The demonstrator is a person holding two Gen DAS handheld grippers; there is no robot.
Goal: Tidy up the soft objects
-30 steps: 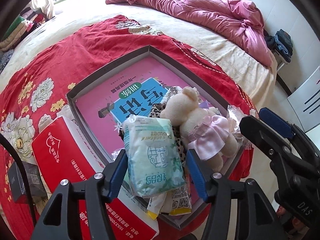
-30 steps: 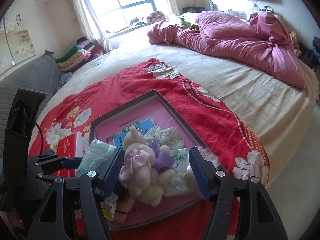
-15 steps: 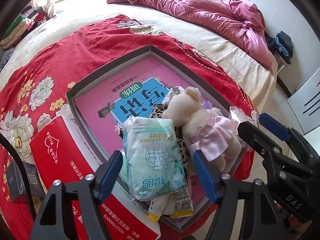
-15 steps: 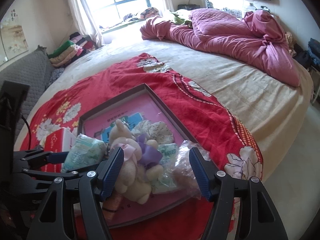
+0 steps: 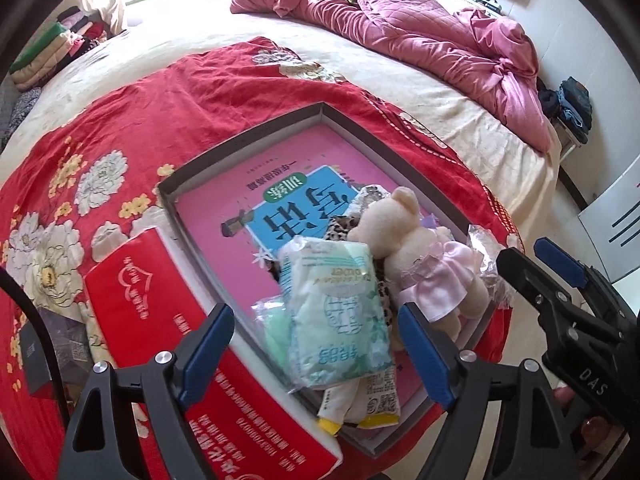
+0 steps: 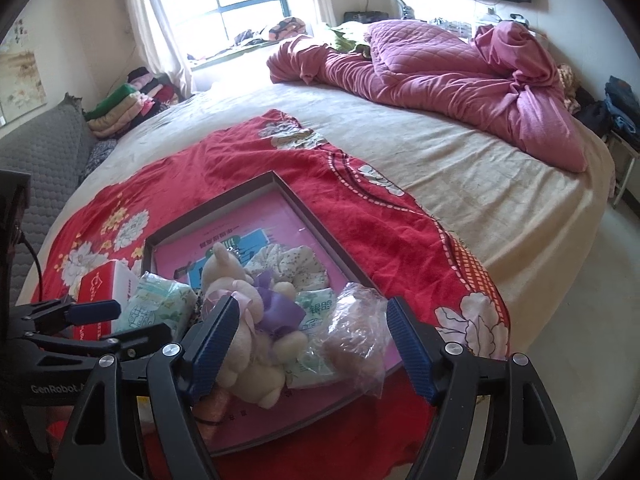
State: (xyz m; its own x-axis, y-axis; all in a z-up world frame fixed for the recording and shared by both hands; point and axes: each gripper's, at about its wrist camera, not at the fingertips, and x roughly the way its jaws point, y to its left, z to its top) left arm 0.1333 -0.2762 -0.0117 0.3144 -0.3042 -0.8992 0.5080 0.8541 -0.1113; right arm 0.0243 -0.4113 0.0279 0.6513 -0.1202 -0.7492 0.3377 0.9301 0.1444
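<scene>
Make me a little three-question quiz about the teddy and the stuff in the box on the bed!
1. True or false: the teddy bear lies inside the gray box.
2. What colour is the tissue carton beside the box: A red, B blue, C green?
3. Fill in: the left gripper is ____, and its pads are not touching the green tissue pack.

Key: 1 true. 2 A. 3 open.

Plush teddy bear [image 5: 416, 252], crinkly glossy plastic tissue pack [image 5: 336, 316], glossy pink book cover [image 5: 240, 216], matt grey cardboard tray [image 5: 240, 140].
</scene>
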